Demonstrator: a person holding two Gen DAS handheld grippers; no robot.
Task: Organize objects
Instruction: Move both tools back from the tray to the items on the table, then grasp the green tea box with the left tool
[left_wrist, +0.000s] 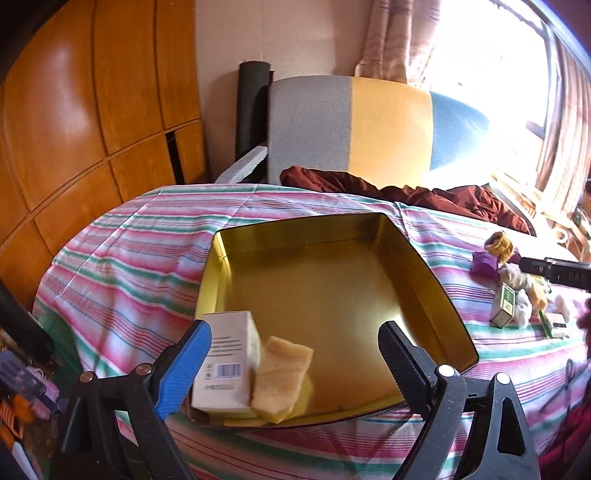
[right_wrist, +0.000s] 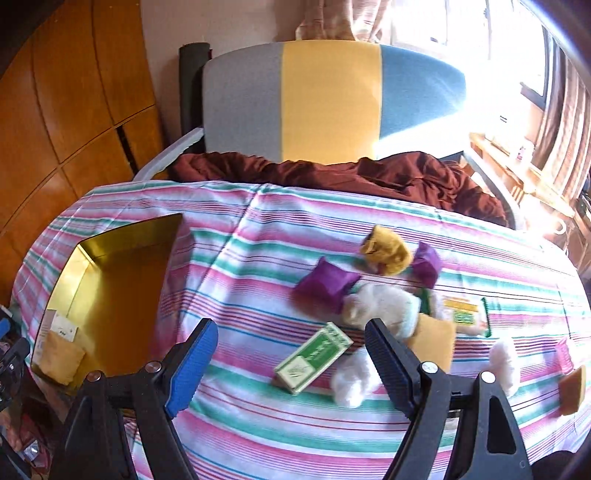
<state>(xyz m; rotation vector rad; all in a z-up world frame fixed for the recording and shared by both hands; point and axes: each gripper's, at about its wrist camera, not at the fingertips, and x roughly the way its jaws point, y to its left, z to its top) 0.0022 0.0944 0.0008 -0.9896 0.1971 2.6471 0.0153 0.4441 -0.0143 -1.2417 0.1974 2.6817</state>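
Striped bed (right_wrist: 258, 229): green box (right_wrist: 312, 357) is found between open, empty right jaws, long axis diagonal; left jaws open over tin (left_wrist: 424, 266).

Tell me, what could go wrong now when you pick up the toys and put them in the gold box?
1. The green box lies close against a fluffy white toy, so the open right gripper might catch both at once.
2. The gold tin sits on a soft striped sheet and could slide if bumped.
3. The white carton and yellow sponge already fill one corner.
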